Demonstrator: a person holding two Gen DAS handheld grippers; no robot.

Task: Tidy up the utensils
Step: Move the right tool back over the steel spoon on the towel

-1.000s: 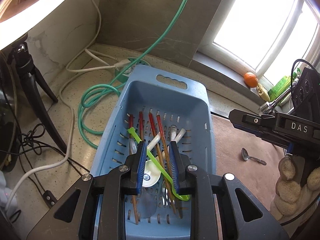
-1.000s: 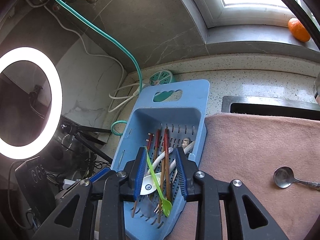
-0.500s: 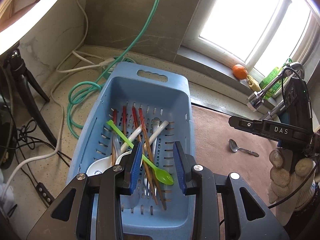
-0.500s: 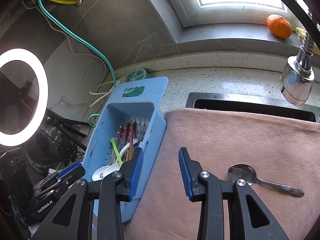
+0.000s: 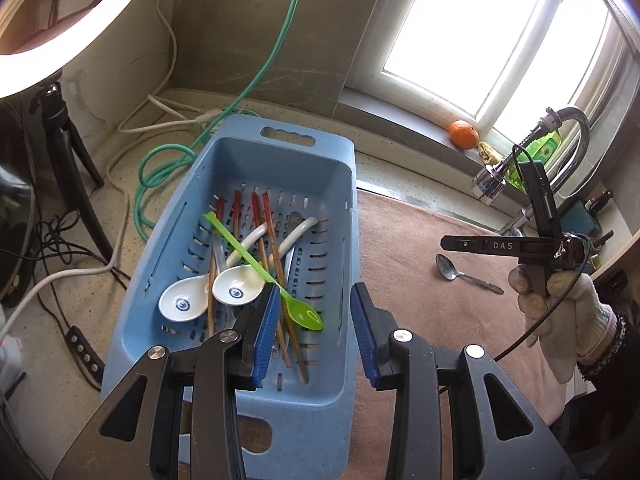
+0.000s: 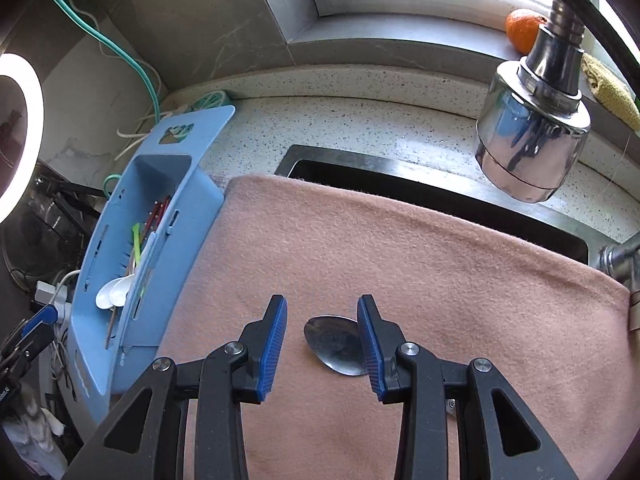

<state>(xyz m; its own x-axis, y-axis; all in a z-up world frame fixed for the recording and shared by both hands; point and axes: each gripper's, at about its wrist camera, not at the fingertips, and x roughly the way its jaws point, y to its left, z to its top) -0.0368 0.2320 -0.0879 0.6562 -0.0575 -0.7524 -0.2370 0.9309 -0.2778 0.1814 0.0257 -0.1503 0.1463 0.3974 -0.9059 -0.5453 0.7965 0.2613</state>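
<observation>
A blue slotted basket [image 5: 348,184] holds a green plastic spoon [image 5: 304,316], two white ceramic spoons [image 5: 236,290] and several red-tipped chopsticks [image 5: 264,232]. My left gripper [image 5: 314,304] hangs open over the basket's near end, just above the green spoon's bowl, holding nothing. A metal spoon [image 6: 334,344] lies on the pink cloth [image 6: 400,248]. My right gripper [image 6: 322,322] is open and points down at it. The spoon's bowl lies between the fingers, close to the right pad, and its handle is hidden under the gripper. The left wrist view shows this gripper [image 5: 496,245] in a gloved hand [image 5: 560,300] above the metal spoon [image 5: 450,270].
The pink cloth covers part of the sink [image 6: 420,192]. A chrome faucet head [image 6: 528,132] hangs at the upper right. An orange [image 6: 522,30] sits on the window sill. A green hose [image 5: 160,160], white cables, a tripod [image 5: 72,152] and a ring light [image 6: 20,132] lie left of the basket [image 6: 136,320].
The left gripper opened, let go of the green spoon into the basket and drew back. The right gripper swung right from the basket, sank and tilted down over the metal spoon.
</observation>
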